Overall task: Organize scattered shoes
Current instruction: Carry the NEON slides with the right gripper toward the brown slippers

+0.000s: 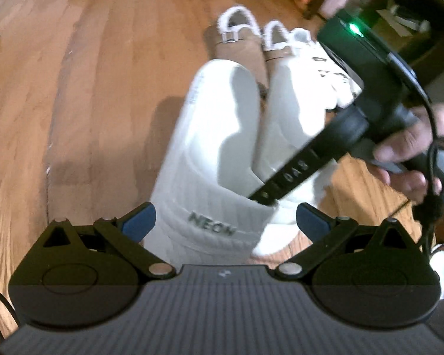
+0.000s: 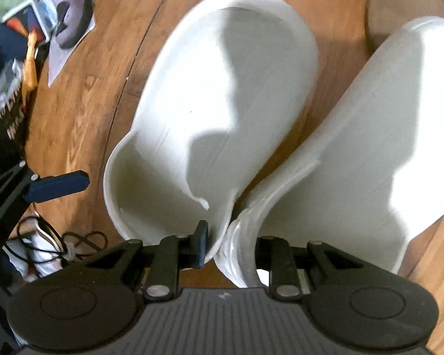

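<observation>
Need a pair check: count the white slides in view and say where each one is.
2. Both white slides hang together over the wooden floor, pinched at their edges by the right gripper: one slide on the left, the other slide on the right. None looks hidden.

I count white slides: 2, one (image 2: 222, 94) and its mate (image 2: 379, 136) | tan fleece-lined slippers: 2, one (image 1: 236, 38) and another (image 1: 276, 47) | white sneakers: 1 (image 1: 325, 68) | hand-held grippers: 2, left (image 1: 225, 222) and right (image 2: 231, 242).
</observation>
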The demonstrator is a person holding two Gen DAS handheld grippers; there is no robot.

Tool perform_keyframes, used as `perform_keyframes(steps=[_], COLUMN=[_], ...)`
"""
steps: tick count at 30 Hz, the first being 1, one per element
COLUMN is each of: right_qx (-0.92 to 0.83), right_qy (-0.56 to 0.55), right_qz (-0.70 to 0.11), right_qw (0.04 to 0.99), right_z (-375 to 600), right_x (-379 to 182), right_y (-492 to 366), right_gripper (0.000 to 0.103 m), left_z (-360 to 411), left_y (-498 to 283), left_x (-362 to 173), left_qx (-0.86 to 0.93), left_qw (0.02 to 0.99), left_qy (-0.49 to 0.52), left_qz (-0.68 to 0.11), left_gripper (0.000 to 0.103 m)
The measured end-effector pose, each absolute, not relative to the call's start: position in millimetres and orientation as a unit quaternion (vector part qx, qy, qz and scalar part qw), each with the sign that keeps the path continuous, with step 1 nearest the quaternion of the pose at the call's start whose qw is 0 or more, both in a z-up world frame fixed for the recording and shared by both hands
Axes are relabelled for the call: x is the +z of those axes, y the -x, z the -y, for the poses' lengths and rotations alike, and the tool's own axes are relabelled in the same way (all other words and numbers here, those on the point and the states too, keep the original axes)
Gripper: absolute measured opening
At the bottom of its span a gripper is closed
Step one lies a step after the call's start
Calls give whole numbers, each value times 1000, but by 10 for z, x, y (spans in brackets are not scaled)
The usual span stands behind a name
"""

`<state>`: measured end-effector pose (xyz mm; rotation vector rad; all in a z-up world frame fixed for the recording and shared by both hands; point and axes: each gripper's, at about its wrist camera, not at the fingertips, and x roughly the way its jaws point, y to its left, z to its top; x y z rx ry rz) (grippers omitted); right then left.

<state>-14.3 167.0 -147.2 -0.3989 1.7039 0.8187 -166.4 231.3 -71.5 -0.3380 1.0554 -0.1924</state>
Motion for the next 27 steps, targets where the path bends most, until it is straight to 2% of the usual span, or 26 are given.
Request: perform_keyframes(steps=[9,17,19,20,22,24,27], right_qx=[333,286,286,290,289,283,295], right_qy=[273,243,213,202,171,126,36], right_qz=[-700,-694,-695,-694,-686,-672,-633], right_qw=[570,614,624,627,645,672,715], right_z=[-2331,-2703,-2734,-2733,-2712,-2607,-2269], right_x=[-1114,-1319,-1446,-1487,-1539,-1491,-1282], right_y=[-696,-1463,-1639,-1693,-1819,-1909,-1949], right_gripper=[20,19,27,39,53,71,79], left_z=[-2435,-2807,-2868,-2914,-2980,-3021,-3018], left_y=[1160,214,31,-67,-233,-260,-164], left_x=[-692,-939,-1069,-1162,-1336,-1415,-1374], left_qx=[-119,-100,-90,-81,-94,-93,-95], left_qw=[871,886,890,891,881,874,877], left_qy=[108,87,70,66,85,101,104], left_qz=[-464,-445,-442,-442,-456,-466,-460], left_gripper=[103,103,103,103,103,103,103])
